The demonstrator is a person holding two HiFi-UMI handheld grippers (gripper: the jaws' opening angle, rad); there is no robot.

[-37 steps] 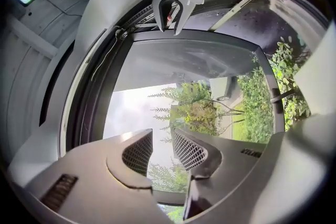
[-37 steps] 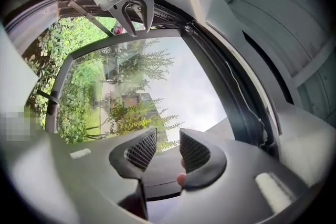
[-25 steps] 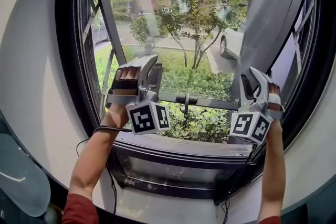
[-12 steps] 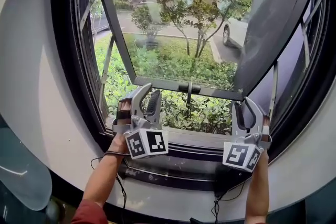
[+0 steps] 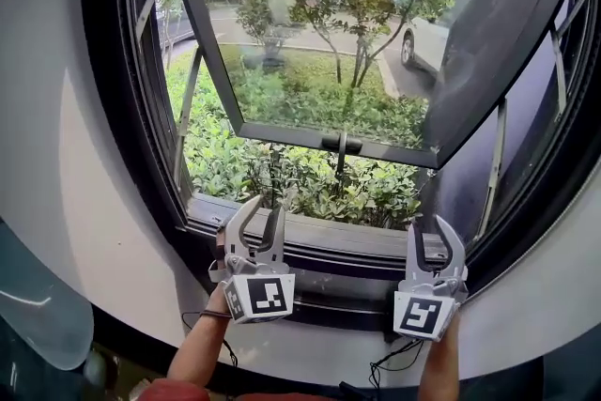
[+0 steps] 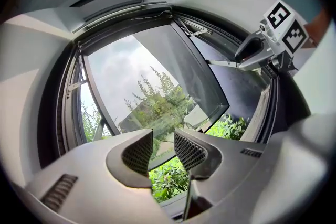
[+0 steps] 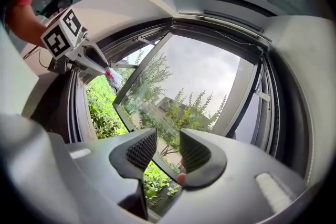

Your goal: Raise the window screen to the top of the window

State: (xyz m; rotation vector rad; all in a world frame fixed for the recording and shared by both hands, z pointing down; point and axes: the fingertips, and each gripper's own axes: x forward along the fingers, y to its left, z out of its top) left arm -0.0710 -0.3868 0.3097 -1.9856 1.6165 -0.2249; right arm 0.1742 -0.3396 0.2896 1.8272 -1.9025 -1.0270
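In the head view the left gripper (image 5: 266, 209) sits at 7 o'clock and the right gripper (image 5: 432, 225) at 5 o'clock, both just in front of the window sill (image 5: 319, 235). Each one's jaws stand fairly wide and empty. I cannot tell whether the grey panel (image 5: 498, 42) at 2 o'clock, over the open sash (image 5: 329, 138), is the window screen.
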